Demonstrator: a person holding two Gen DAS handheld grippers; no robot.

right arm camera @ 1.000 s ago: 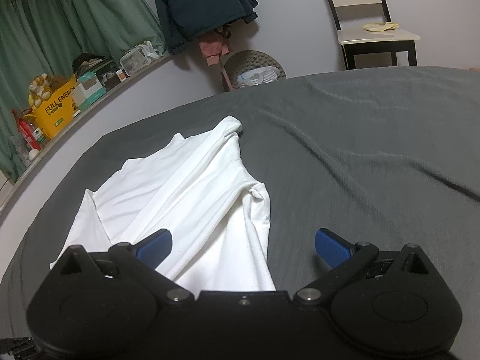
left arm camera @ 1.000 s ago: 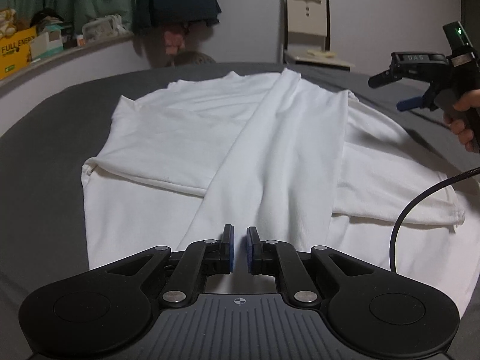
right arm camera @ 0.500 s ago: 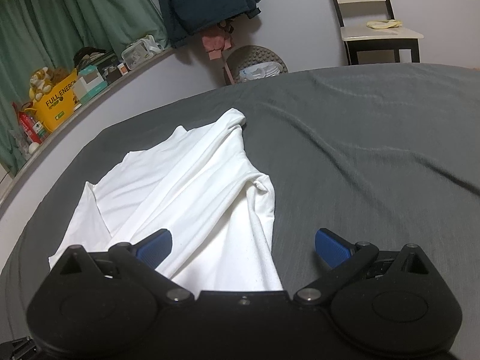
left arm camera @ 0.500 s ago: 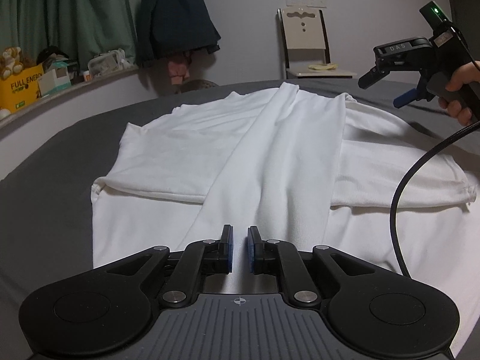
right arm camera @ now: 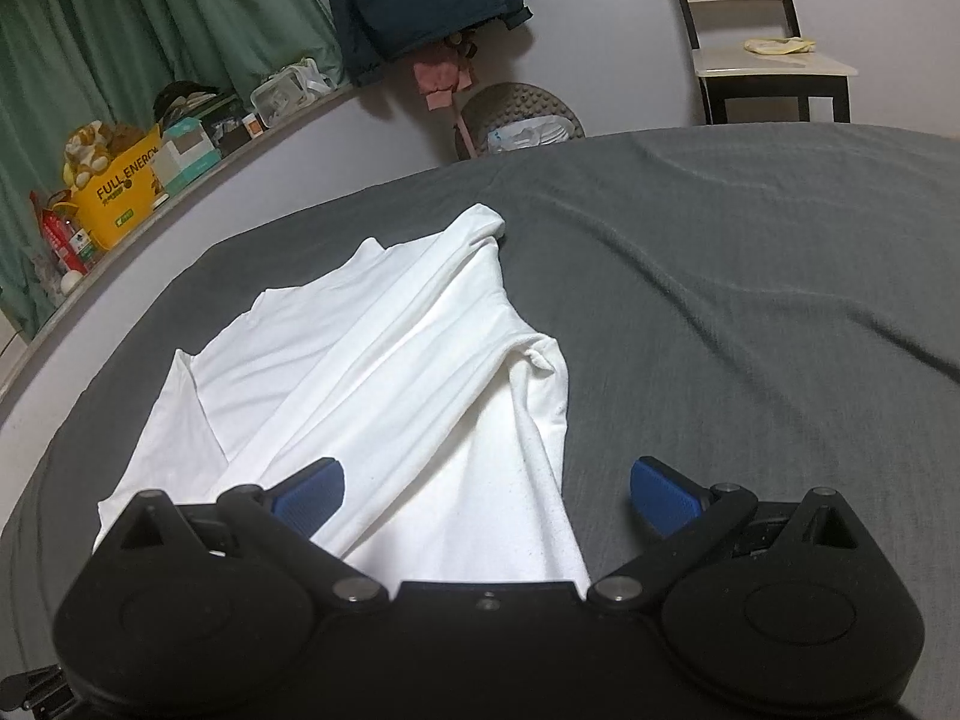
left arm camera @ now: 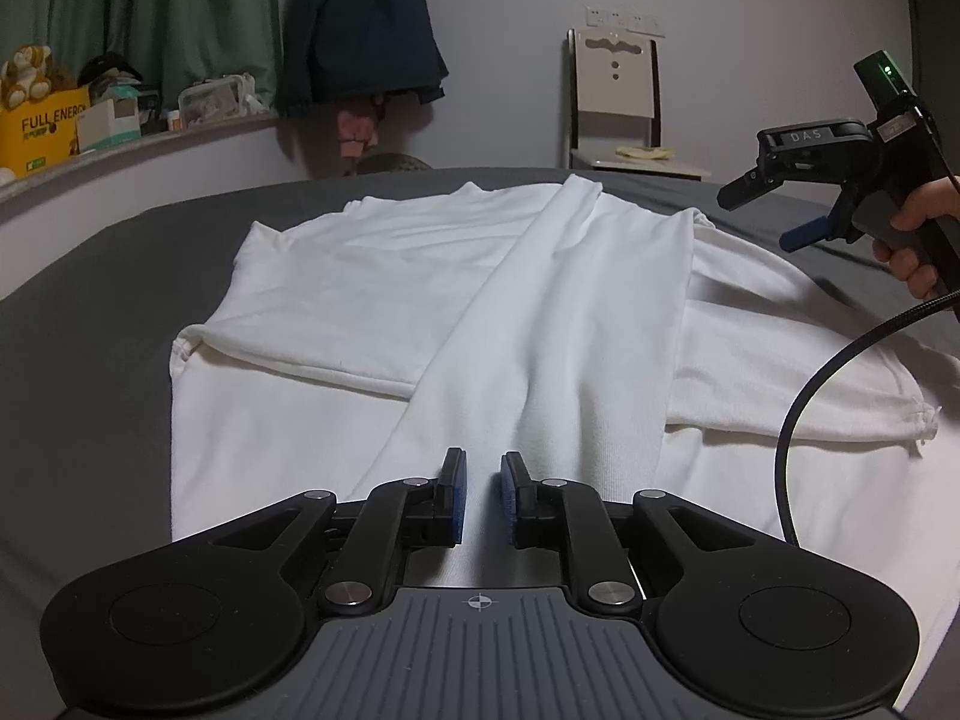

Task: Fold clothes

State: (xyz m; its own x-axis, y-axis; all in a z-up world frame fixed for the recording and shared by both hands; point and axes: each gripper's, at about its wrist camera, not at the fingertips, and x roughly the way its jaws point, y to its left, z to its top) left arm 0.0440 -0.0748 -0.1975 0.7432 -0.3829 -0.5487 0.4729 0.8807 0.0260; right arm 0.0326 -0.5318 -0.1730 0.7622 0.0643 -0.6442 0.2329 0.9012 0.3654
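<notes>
Grey bedding (right arm camera: 750,276) spreads under both my tools, with a white garment (left arm camera: 540,324) laid out on it; my left gripper (left arm camera: 480,501) hangs low over the near end of the cloth, jaws narrow with a slim gap between the blue pads (left arm camera: 457,498); they have just been easing apart, and the white fabric I see in that gap looks to lie below the pads rather than pinched by them. My right gripper (right arm camera: 486,489) stands wide, one pad over the cloth and the other over bare grey cover, holding nothing; from the left view it hovers off to the right and further out, clear above the bed, in a hand (left arm camera: 918,240).

Outward from the left tool, a long folded-over panel (left arm camera: 576,324) runs straight away from the fingertips toward the far collar end, so the garment's long axis lines up with the way that gripper points; a sleeve fold lies to its left and another to its right, ending near the cable (left arm camera: 798,408). The left tool is plainly the nearer one to the hem; I judge the next fold turns on taking that near edge and carrying it along the axis toward the far end, with the right tool needing to come down to the right-hand edge first.
</notes>
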